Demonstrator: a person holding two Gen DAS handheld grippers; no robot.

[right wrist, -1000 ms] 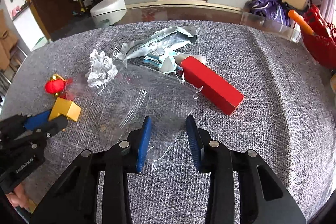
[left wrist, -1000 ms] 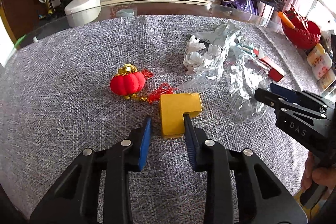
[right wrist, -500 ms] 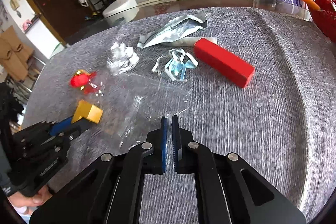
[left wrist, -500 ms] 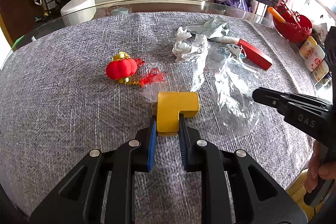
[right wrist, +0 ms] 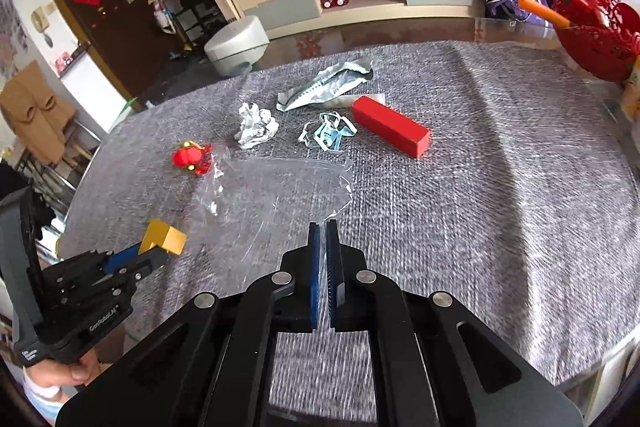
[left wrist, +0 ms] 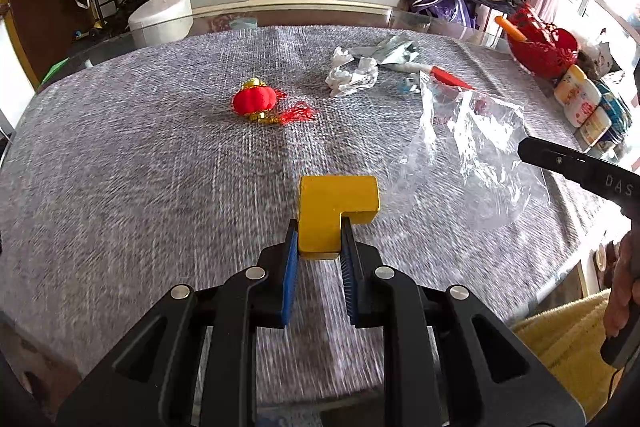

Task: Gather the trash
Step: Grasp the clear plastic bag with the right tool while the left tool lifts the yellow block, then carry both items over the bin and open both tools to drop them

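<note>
Nearby, table edge below fingers

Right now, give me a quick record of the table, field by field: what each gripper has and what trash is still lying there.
left gripper: shut on the yellow L-shaped block
right gripper: shut on an edge of the clear plastic bag, part of the bag raised off the cloth
surface: grey cloth over a glass table
trash lying loose: crumpled paper, silver wrapper, blue and white scrap
other items: red block, red lantern, red basket
</note>
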